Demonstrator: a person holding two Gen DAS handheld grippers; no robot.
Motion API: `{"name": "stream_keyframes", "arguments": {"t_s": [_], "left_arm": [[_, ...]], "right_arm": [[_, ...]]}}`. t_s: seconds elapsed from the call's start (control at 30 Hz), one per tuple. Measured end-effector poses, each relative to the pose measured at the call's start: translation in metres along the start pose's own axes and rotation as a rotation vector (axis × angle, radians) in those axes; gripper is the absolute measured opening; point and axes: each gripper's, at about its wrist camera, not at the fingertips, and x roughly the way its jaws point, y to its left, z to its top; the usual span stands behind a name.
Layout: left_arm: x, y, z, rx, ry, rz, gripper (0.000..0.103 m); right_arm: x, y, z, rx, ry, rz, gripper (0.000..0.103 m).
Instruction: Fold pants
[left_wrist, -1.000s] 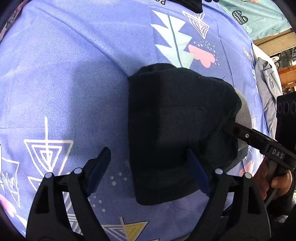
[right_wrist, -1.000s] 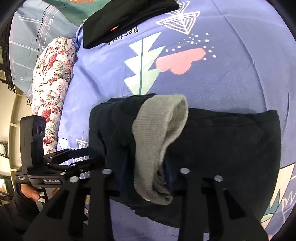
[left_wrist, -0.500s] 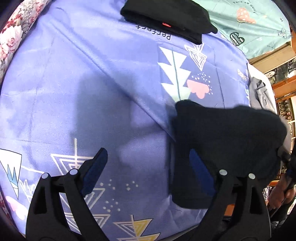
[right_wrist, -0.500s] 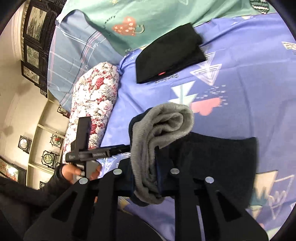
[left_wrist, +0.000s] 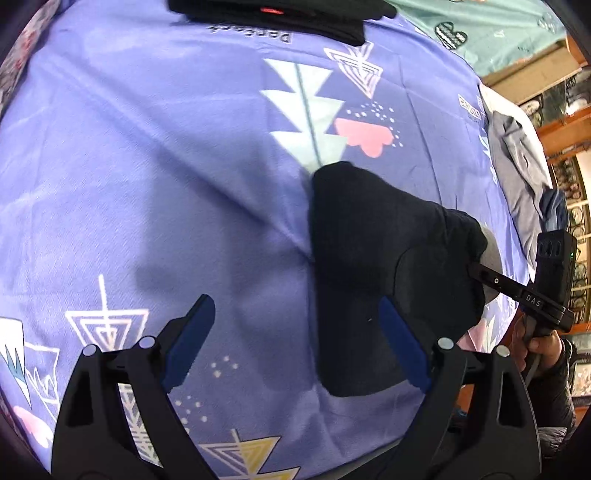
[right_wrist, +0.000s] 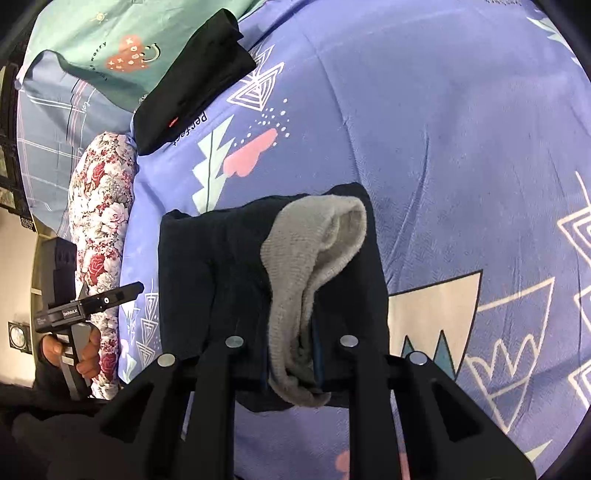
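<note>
The dark pants (left_wrist: 373, 258) are a folded bundle with a grey fleece lining (right_wrist: 314, 251) showing at one end. My right gripper (right_wrist: 290, 363) is shut on the bundle's near end, pinching dark cloth and grey lining, and holds it over the purple bedsheet (left_wrist: 166, 166). In the left wrist view the right gripper (left_wrist: 476, 266) grips the bundle's right side. My left gripper (left_wrist: 295, 343) is open and empty, its right finger beside the bundle's lower edge. It also shows in the right wrist view (right_wrist: 136, 286), apart from the pants.
Another folded black garment (right_wrist: 192, 81) lies at the far end of the bed by a teal pillow (right_wrist: 122, 48). A floral bolster (right_wrist: 103, 221) runs along the bed's left side. Grey clothes (left_wrist: 517, 166) lie at the right edge.
The right gripper lifted the bundle, carried it and lowered it toward the sheet. The left gripper stayed open and drew back from the pants.
</note>
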Motion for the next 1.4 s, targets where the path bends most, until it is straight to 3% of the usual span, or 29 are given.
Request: {"name": "stream_keyframes", "arguments": {"t_s": [0.17,0.23,0.33,0.43,0.53,0.57,0.6,0.7,0.77,0.87,1.1,1.23,1.33,1.4], "left_arm": [[0.011,-0.019,0.014,0.040,0.000,-0.008,0.091],[0.021,-0.025,0.017,0.057,0.017,0.003,0.091],[0.039,-0.031,0.018,0.061,0.095,0.054,0.091],[0.039,-0.034,0.018,0.061,0.121,0.022,0.091],[0.036,-0.034,0.022,0.060,0.106,0.036,0.091],[0.036,-0.034,0.025,0.048,0.102,0.029,0.091],[0.037,-0.032,0.027,0.034,0.104,0.025,0.091],[0.043,-0.026,0.038,-0.055,0.126,-0.015,0.091],[0.053,-0.019,0.047,-0.087,0.127,0.003,0.092],[0.068,-0.016,0.048,-0.097,0.163,0.031,0.092],[0.049,-0.019,0.033,-0.062,0.149,-0.022,0.091],[0.056,-0.018,0.021,-0.068,0.184,-0.040,0.091],[0.069,-0.013,0.017,-0.098,0.213,-0.020,0.092],[0.066,-0.017,0.019,-0.100,0.210,-0.028,0.091]], "right_arm": [[0.006,0.000,-0.003,-0.072,-0.012,-0.066,0.020],[0.010,0.001,-0.009,-0.126,-0.007,-0.118,0.029],[0.003,-0.001,-0.002,-0.050,0.047,-0.085,0.040],[-0.017,0.009,0.007,-0.099,-0.020,-0.105,0.048],[-0.022,0.002,0.022,-0.033,-0.077,-0.087,0.046],[-0.019,0.002,0.026,-0.031,-0.091,-0.100,0.039],[-0.013,0.004,0.030,-0.048,-0.098,-0.166,0.027],[0.007,0.004,0.034,-0.077,-0.084,-0.209,0.026],[0.012,-0.002,0.036,-0.087,-0.094,-0.227,0.026],[0.009,-0.005,0.033,-0.079,-0.095,-0.255,0.042],[-0.028,0.004,0.003,-0.059,-0.073,-0.160,0.043],[-0.016,-0.005,-0.022,-0.100,0.019,-0.238,0.043],[-0.012,-0.016,-0.026,-0.049,0.019,-0.232,0.052],[-0.015,-0.011,-0.022,-0.036,0.011,-0.199,0.052]]}}
